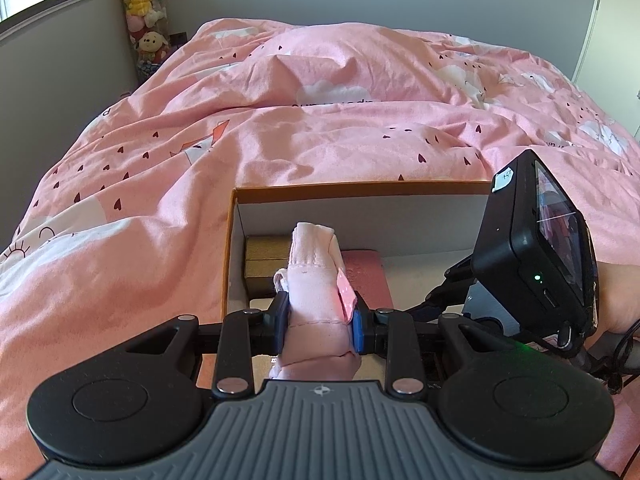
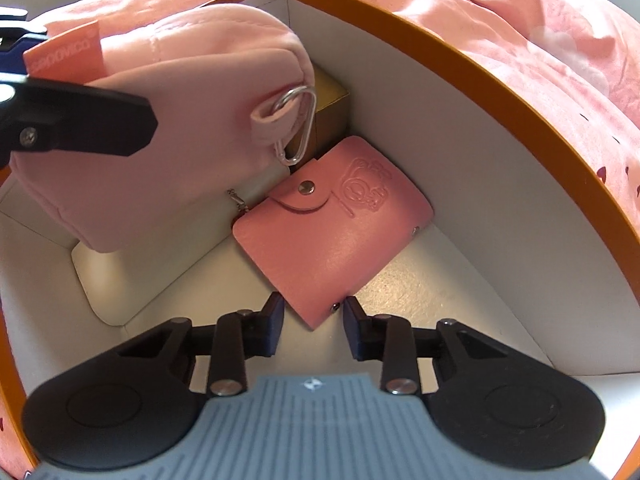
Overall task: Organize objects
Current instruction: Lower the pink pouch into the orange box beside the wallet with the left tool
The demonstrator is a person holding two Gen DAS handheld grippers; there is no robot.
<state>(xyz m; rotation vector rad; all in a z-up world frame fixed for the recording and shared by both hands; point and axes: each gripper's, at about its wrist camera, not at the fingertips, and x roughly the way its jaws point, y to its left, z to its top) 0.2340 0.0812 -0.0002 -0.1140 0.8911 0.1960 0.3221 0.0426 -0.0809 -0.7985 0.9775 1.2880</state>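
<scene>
Left tool point(image 1: 319, 326): clamped across the middle of the soft pink pouch point(image 1: 316, 280), held above the box point(image 1: 360, 190).
Right tool point(image 2: 313, 320): jaws part open, either side of the pink wallet point(image 2: 332, 236) near corner; pads not clearly pressing.
Wallet place: flat on the box floor just ahead of the right tool, gold box point(image 2: 330, 116) beyond it.
Pouch handling: light, squashy, sags; take it mid-body, mind the dangling carabiner point(image 2: 294, 124).
Wallet handling: thin, smooth, likely slippery; pinch the edge firmly.
</scene>
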